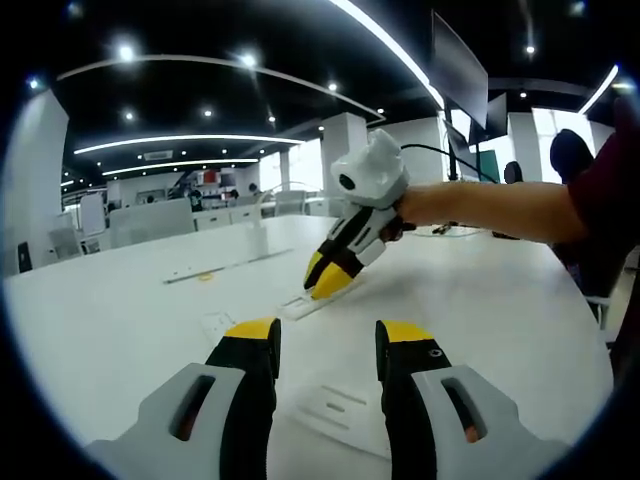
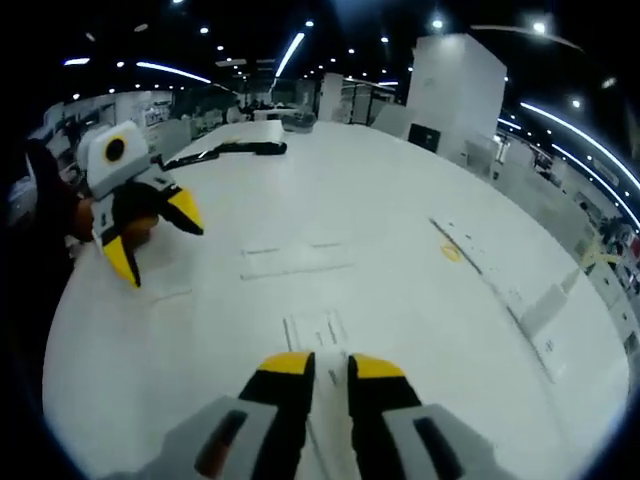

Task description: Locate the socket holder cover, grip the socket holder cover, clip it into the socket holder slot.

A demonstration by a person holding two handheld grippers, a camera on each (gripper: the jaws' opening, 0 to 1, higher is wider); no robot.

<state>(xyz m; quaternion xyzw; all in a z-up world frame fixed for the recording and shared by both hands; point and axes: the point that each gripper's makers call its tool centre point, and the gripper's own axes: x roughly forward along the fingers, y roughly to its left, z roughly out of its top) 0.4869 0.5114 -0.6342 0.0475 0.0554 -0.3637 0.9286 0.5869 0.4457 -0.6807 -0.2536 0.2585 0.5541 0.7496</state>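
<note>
A thin white strip, the socket holder cover (image 1: pixel 308 304), lies flat on the white table (image 1: pixel 130 320). My right gripper (image 1: pixel 325 278), held by a person's hand, has its yellow tips on the strip's end. In the right gripper view its jaws (image 2: pixel 331 367) stand nearly together, and the cover (image 2: pixel 315 330) runs out from the narrow gap between them. My left gripper (image 1: pixel 328 334) is open and hovers over a flat white plate with slots (image 1: pixel 340 405). It also appears, open, at the left of the right gripper view (image 2: pixel 155 238).
A small white piece (image 1: pixel 215 325) lies left of the cover. A long rail with a yellow ring (image 2: pixel 450 253) crosses the table farther off. Faint flat outlines (image 2: pixel 295 258) and a black cable (image 2: pixel 240 148) lie beyond. A person's arm (image 1: pixel 500 208) reaches in from the right.
</note>
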